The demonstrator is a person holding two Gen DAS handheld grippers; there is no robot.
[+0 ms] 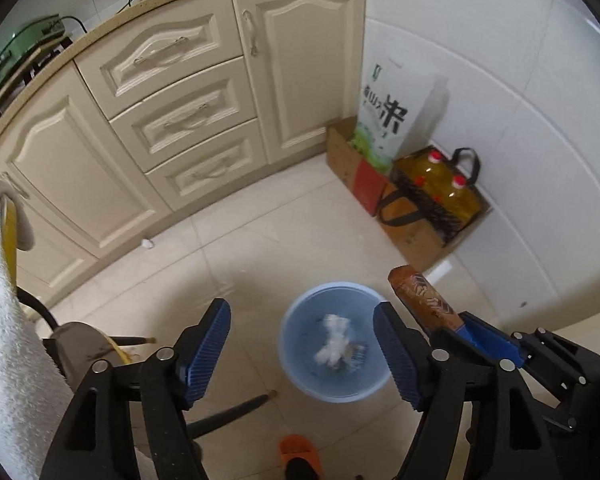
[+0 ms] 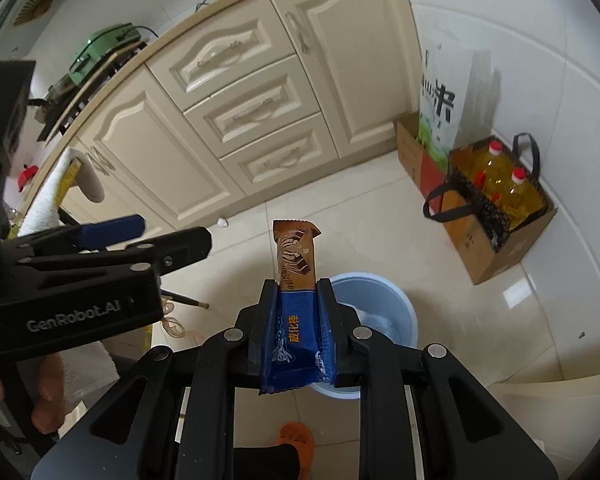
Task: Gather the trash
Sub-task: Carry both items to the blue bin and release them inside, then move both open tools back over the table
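Showing crumpled tissue [image 1: 334,338] inside the bin [image 1: 300,384], only left wrist.

Cream kitchen cabinets [image 1: 172,120] w/ drawers stand on pale tile floor [image 1: 260,248]; white tiled wall [image 1: 480,80] at right, soft daylight.

Left black two-finger gripper with blue ribbed pads [image 1: 302,354] angled steeply down, jaws apart, nothing between. Right black gripper [image 2: 298,312] tilted down, clamped tight on something. Bare hand [image 2: 4,396] gripping left handle.
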